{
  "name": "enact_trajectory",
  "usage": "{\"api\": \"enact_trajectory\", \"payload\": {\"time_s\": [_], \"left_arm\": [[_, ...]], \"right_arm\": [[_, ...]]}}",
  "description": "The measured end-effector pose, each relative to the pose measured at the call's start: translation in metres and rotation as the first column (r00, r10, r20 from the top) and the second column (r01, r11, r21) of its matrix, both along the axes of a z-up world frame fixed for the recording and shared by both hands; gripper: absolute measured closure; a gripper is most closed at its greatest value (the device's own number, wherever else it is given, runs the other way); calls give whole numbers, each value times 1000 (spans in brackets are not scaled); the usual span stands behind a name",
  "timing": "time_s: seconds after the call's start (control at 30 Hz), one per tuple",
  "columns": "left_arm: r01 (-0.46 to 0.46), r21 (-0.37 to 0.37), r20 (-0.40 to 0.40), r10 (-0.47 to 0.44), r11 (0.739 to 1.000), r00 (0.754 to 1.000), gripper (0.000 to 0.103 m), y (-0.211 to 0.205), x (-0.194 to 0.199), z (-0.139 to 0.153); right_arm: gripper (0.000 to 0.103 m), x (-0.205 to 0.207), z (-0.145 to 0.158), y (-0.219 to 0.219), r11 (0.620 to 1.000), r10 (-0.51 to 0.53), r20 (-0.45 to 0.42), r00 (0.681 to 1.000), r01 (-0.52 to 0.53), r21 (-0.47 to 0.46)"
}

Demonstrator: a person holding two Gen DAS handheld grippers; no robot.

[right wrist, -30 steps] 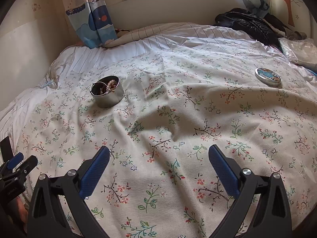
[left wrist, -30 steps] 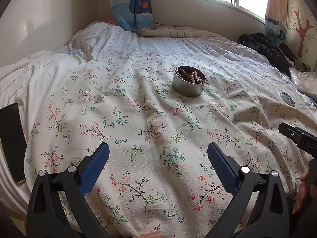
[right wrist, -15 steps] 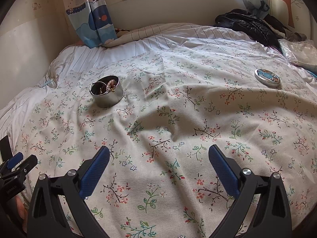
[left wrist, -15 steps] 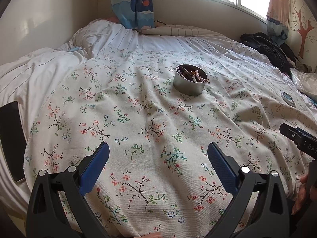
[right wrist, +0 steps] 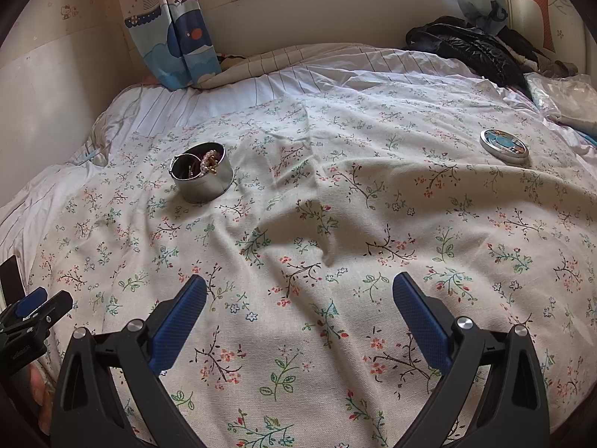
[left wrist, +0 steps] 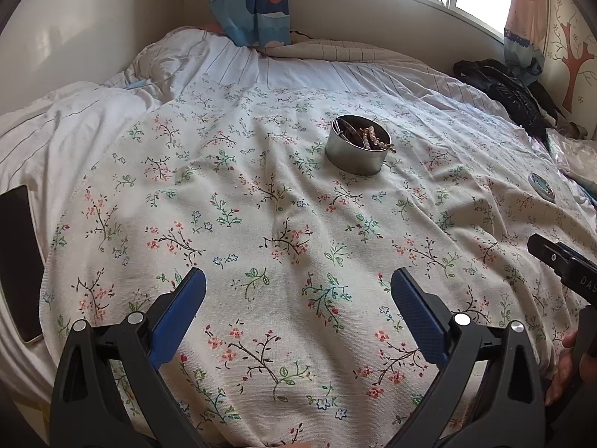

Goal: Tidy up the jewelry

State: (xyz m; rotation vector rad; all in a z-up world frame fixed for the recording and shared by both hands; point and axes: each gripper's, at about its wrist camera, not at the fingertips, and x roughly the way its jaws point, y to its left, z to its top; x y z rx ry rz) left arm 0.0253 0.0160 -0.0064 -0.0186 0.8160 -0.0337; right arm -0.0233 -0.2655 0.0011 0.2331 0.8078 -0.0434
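Observation:
A round silver tin (left wrist: 357,150) (right wrist: 202,178) stands on the floral cloth (left wrist: 261,224) on the bed, with a pearl bracelet (left wrist: 369,137) and other jewelry inside, one gold piece hanging over its rim. Its lid (left wrist: 541,186) (right wrist: 504,146), with a blue picture on top, lies far to the right. My left gripper (left wrist: 297,293) is open and empty, well short of the tin. My right gripper (right wrist: 298,293) is also open and empty, over bare cloth between tin and lid. Each gripper's body shows at the edge of the other's view.
A dark phone (left wrist: 16,261) lies at the bed's left edge. Black clothing (right wrist: 474,46) is piled at the far right by the wall, with a clear plastic bag (right wrist: 563,97) beside it. Curtains (right wrist: 175,26) hang behind the striped bedding. A hand (left wrist: 563,369) shows at the right.
Both grippers have crept slightly forward toward the tin and the views have tilted down a little. Neither jaw has changed its opening.

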Motion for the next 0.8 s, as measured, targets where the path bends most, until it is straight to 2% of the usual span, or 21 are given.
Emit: {"api": "enact_trajectory", "payload": {"time_s": [0.1,0.27,0.37,0.57,0.8], "left_arm": [[-39,31,-4,40,999,999,8,3,7,-1],[-37,57,69,33,998,997,8,-2,15,6],[-19,47,58,16,999,998,8,-4,27,3],[-34,2,30,34,999,999,8,5,44,-7],[-77,20,44,76,997,996,8,11,52,-11]], "right_arm": [[7,1,0,-4,1000,-5,0,1000,5,19],[7,15,-6,-21,994,-10,-10,1000,11,110],[7,33,-11,-26,999,-11,-33,999,12,48],[7,62,-33,-52,999,-33,-99,995,35,14],[7,78,-68,-82,997,-79,-172,982,77,-19]]}}
